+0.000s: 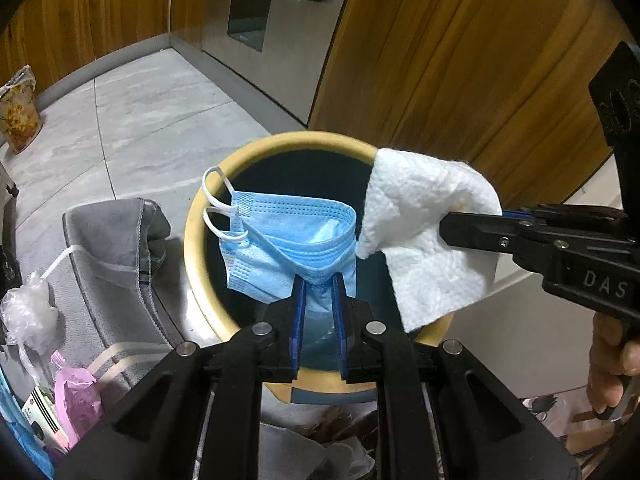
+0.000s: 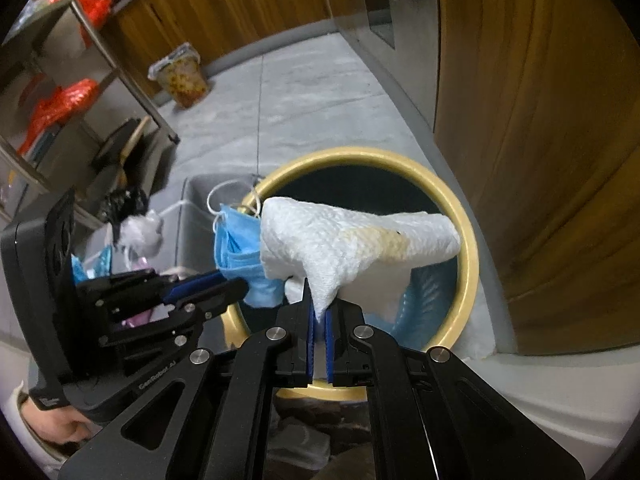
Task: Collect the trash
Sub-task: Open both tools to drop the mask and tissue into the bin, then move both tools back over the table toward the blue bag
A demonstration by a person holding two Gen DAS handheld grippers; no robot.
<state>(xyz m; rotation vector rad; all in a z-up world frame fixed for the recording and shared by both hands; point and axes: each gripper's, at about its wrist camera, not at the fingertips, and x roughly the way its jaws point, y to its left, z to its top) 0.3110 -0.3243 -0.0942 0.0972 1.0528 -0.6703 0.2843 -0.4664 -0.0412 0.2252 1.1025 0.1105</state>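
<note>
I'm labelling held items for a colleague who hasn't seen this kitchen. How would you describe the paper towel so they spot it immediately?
Find the round bin with the yellow rim on the grey floor by the wooden cabinets. Over its opening hangs the paper towel, pinched in the right tool. Unlike the blue face mask beside it, it is white, quilted and yellow-stained.

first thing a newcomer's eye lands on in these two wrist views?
Probably the blue face mask pinched in the left gripper and the white paper towel with a yellowish stain, pinched in the right gripper. Both hang over the dark mouth of the yellow-rimmed bin on the grey tile floor. Next, a heap of grey cloth and plastic bags left of the bin.
</note>
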